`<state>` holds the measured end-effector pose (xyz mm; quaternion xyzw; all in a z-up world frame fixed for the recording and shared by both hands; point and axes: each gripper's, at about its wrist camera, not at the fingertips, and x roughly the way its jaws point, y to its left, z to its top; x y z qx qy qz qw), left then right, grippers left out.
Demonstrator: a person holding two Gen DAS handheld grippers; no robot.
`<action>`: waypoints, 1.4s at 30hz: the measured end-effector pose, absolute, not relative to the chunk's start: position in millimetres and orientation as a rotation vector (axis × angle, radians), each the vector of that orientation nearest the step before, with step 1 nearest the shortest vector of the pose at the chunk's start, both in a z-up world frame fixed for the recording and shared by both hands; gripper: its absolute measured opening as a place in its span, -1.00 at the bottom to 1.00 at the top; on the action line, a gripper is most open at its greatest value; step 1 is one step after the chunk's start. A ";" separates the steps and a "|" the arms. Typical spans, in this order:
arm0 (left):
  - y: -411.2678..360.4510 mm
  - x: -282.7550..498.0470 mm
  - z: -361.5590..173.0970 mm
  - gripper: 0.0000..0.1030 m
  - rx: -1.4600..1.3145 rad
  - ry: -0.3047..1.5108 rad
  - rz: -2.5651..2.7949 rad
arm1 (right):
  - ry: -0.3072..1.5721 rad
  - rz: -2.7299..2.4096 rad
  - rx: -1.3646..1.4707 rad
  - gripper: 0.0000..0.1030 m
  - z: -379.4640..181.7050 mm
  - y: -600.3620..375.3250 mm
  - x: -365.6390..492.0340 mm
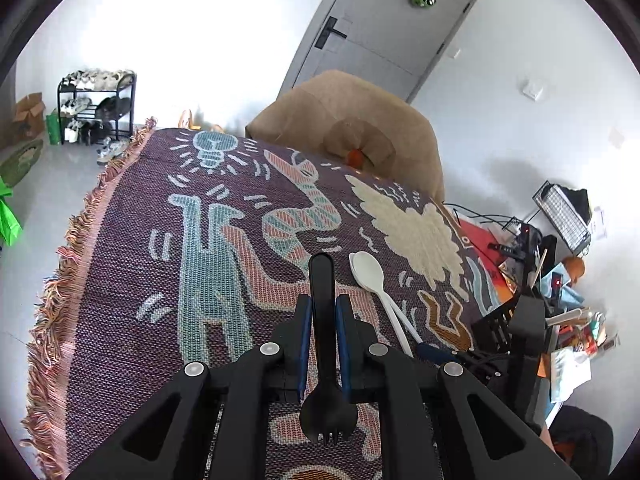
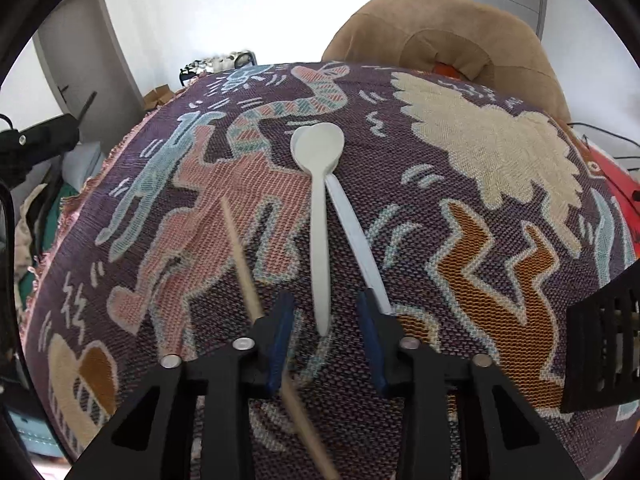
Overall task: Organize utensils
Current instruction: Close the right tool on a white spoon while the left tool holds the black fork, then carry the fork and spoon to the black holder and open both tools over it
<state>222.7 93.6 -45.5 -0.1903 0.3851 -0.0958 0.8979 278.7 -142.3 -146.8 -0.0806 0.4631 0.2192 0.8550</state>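
My left gripper point(image 1: 322, 304) is shut on a black spork point(image 1: 322, 276). Its handle sticks out forward and its tines point back toward the camera, above the patterned cloth point(image 1: 208, 280). Two white spoons point(image 2: 320, 184) lie side by side on the cloth point(image 2: 500, 240), bowls overlapping at the far end; in the left wrist view these white spoons point(image 1: 370, 272) lie just right of the spork. My right gripper point(image 2: 324, 300) stands open low over the cloth, and the end of the cream spoon's handle lies between its blue pads point(image 2: 280, 320) with a gap on each side. The whiter spoon's handle reaches the right finger.
A thin wooden stick point(image 2: 240, 240), blurred, runs diagonally past the right gripper's left finger. A black slotted basket point(image 2: 600, 340) stands at the cloth's right edge, near clutter point(image 1: 568, 320). A tan padded chair point(image 1: 352, 120) stands behind the table. The cloth's fringe point(image 1: 60, 280) marks the left edge.
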 end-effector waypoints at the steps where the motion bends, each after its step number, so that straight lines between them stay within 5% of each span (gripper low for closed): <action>1: 94.8 222.1 -45.7 -0.76 -0.397 0.796 -0.200 | 0.975 0.466 -0.166 -0.67 -146.4 -143.6 278.4; 3: 95.3 220.8 -45.7 -0.76 -0.401 0.795 -0.204 | 0.980 0.479 -0.145 -0.80 -144.0 -146.7 278.1; 30: 60.0 207.3 -6.8 -0.76 -0.372 0.716 -0.273 | 0.684 0.481 -0.129 -0.82 -14.1 -194.8 220.7; 42: 19.8 207.4 32.7 -0.76 -0.334 0.645 -0.352 | 0.503 0.397 -0.174 -0.82 104.5 -249.5 181.6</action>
